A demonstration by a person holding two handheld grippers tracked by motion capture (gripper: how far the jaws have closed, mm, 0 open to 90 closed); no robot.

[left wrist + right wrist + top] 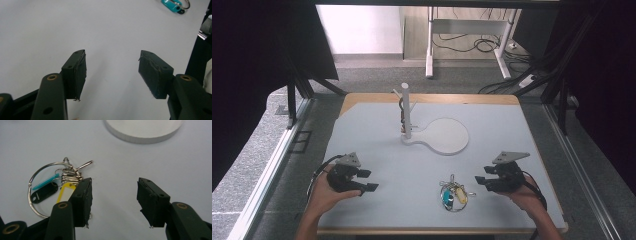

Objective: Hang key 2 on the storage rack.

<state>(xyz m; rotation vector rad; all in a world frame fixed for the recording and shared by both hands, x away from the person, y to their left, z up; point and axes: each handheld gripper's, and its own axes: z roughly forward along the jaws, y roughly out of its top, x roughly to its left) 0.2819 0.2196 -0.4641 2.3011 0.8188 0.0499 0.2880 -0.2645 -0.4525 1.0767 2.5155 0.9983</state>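
- High view shows the key ring lying flat on the pale surface, close to the near edge, with both grippers level with it.
- Landmark for everything is that key ring: a wire loop carrying a teal tag, a black tag and a yellow tag, plus a stack of small metal clips.
- Right gripper sits just to the right of the key ring, jaws pointing toward it. It is released: the right gripper view shows bare surface between its 2 pads and no contact with the ring.
- In the right gripper view the key ring lies just left of the left jaw, the yellow tag partly hidden behind that jaw.
- Left gripper rests well to the left of the key ring, jaws turned toward it. It is also released, with bare surface between its pads.
- In the left gripper view the key ring shows at the top edge, well apart from the jaws.
- White stand with a round base plate stands beyond the key ring, well apart from it.
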